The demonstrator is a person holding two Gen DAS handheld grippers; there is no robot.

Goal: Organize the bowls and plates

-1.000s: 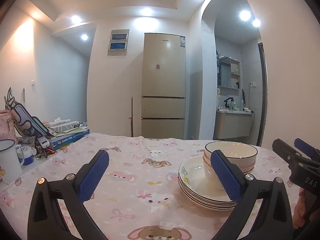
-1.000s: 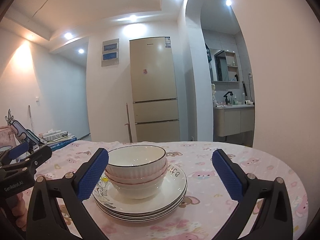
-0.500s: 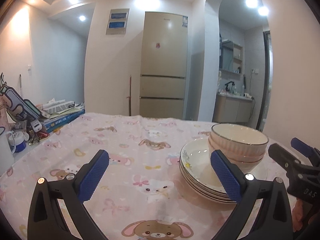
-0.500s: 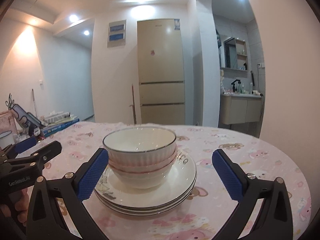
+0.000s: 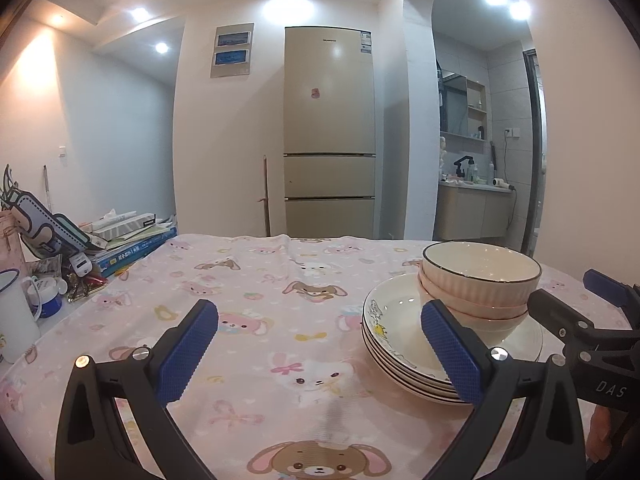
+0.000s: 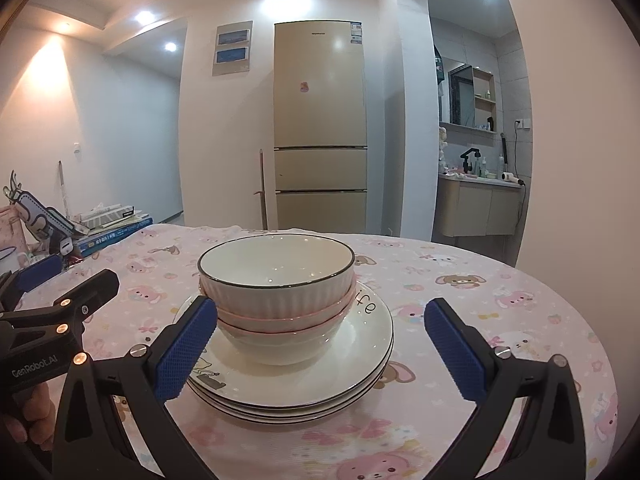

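A stack of ribbed bowls (image 6: pixel 276 284), white on top and pink beneath, stands on a stack of several white plates (image 6: pixel 360 356) on the pink cartoon tablecloth (image 6: pixel 500 292). My right gripper (image 6: pixel 320 344) is open and empty, its jaws wide apart just in front of the stack. My left gripper (image 5: pixel 320 348) is open and empty over the cloth, left of the bowls (image 5: pixel 480 280) and plates (image 5: pixel 392 344). The right gripper also shows in the left wrist view (image 5: pixel 576 312), and the left gripper in the right wrist view (image 6: pixel 68 288).
A white mug (image 5: pixel 12 316), small clutter and a pile of books and boxes (image 5: pixel 128 236) sit at the table's left edge. A beige fridge (image 5: pixel 329 132) stands beyond the far edge. A bathroom opening (image 5: pixel 476 184) is at the right.
Both grippers have dropped and moved forward, closer to the stack. The bowls now sit larger and more central between the right jaws. Both stayed open.
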